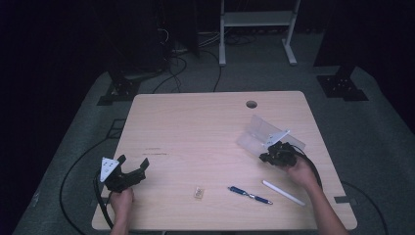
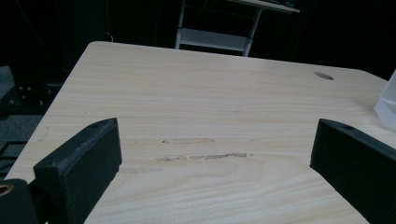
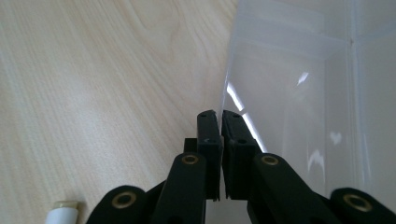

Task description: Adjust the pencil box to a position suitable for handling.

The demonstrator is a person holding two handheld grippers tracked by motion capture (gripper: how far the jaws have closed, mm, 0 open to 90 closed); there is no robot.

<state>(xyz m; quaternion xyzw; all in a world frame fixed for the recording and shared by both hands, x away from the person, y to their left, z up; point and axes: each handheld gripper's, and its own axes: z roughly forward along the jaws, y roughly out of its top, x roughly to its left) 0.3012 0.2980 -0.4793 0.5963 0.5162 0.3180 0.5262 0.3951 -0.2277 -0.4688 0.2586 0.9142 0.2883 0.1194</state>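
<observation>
Box [image 1: 262,133], clear plastic, sits near the desk's [image 1: 195,122] right edge, roughly midway front to back, lid or flap standing up. Right gripper [image 1: 271,152] is at the box's near wall; in the right gripper view its jaws are pressed together on the thin clear wall [image 3: 243,107], so it is clamped on the box rim. Box lies straight ahead of that gripper, away from the person, long axis running diagonally from near-left to far-right across the desk.

Left gripper [image 1: 132,166] rests near the front-left corner, jaws wide apart, nothing between them; the left gripper view shows bare wood between the fingers [image 2: 79,168] and a corner of the box [image 2: 386,100] far off at the picture's right edge. Right hand is the nearer one by far; left is well apart from the box.

Loose items toward the front edge: a blue pen [image 1: 249,194], a white stick [image 1: 283,192] just beside the right hand, its end showing in the right gripper view [image 3: 63,210], and a small tan piece [image 1: 198,192] near the middle front. All lie on the person's side of the box.

Room: the middle and far-left of the desk are open, so dragging the box inward looks free. To the right the edge is close; a push that way risks tipping it off. Cable hole [image 1: 251,104] sits behind the box near the far edge.
</observation>
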